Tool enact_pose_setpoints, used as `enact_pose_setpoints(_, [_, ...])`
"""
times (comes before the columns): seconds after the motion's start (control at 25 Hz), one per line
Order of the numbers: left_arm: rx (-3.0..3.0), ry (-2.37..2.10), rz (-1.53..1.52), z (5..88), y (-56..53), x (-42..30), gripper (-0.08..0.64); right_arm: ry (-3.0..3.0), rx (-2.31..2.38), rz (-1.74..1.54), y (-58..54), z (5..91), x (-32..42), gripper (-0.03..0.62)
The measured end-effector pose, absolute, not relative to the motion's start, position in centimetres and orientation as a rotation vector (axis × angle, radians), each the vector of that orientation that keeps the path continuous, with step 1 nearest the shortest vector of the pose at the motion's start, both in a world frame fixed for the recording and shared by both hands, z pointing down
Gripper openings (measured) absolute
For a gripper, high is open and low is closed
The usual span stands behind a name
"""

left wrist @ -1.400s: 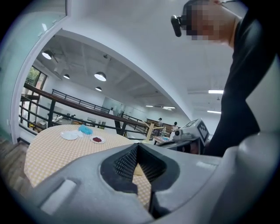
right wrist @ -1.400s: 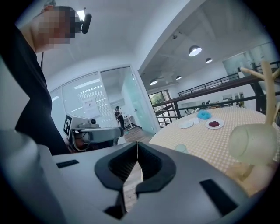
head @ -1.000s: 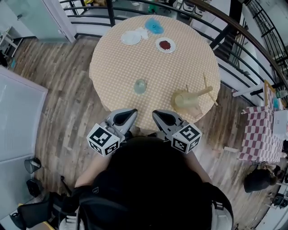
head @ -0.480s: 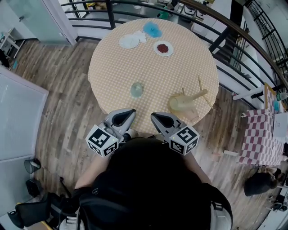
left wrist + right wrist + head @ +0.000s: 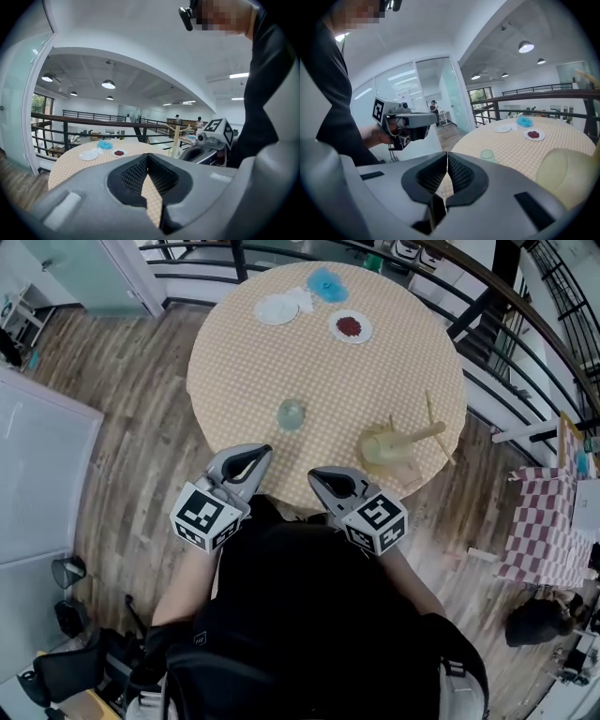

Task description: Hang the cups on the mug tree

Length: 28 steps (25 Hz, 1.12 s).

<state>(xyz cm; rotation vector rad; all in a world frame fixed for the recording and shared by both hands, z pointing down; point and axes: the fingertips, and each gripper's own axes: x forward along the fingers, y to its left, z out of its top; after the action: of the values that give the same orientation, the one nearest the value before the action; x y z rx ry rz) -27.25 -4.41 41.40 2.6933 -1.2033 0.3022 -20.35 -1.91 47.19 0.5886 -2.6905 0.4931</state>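
Observation:
A clear glass cup point(image 5: 292, 414) stands on the round checkered table point(image 5: 281, 362), near its front edge. The wooden mug tree point(image 5: 398, 444) stands upright to the right of it, with a pale round base and bare pegs. It also shows as the mug tree point(image 5: 175, 140) in the left gripper view, and its base point(image 5: 568, 174) fills the right of the right gripper view. My left gripper point(image 5: 255, 454) and right gripper point(image 5: 317, 478) hover at the table's near edge, both shut and empty. The cup point(image 5: 487, 153) lies ahead of the right gripper point(image 5: 447, 154).
At the table's far side sit a white plate point(image 5: 277, 309), a blue crumpled thing point(image 5: 327, 284) and a small dish with red contents point(image 5: 350, 327). A dark railing point(image 5: 525, 324) curves behind the table. A pink checkered table point(image 5: 544, 521) stands at the right. Wooden floor surrounds it all.
Both grippers have drifted slightly left along the table's near edge, the left one more. Their jaws stay shut. Cup and mug tree have not moved.

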Motion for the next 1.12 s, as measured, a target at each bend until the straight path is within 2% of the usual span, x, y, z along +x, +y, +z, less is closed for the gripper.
enact_pose_setpoints(0.56, [2.77,-0.875,0.359,45.1,-12.1,-37.9,0.006,-2.402,0.831,0.482,-13.1,51.5,-29.4,0.02])
enact_pose_setpoints(0.6, [2.773,-0.854,0.36,45.3,-12.5,-38.1,0.006,-2.371,0.853,0.481,-13.8,52.0,-29.4,0.029])
enact_pose_setpoints(0.68, [2.779,-0.815,0.361,45.6,-12.9,-38.5,0.006,-2.306,0.862,0.487,-14.6,53.2,-29.5,0.097])
enact_pose_setpoints(0.88, [2.786,-0.767,0.388,46.9,-14.0,-39.7,0.005,-2.133,0.743,0.446,-15.2,57.3,-29.7,0.189])
enact_pose_setpoints(1.12, [2.702,-0.768,0.355,48.0,-14.9,-41.6,0.006,-1.934,0.7,0.279,-16.6,60.0,-29.5,0.259])
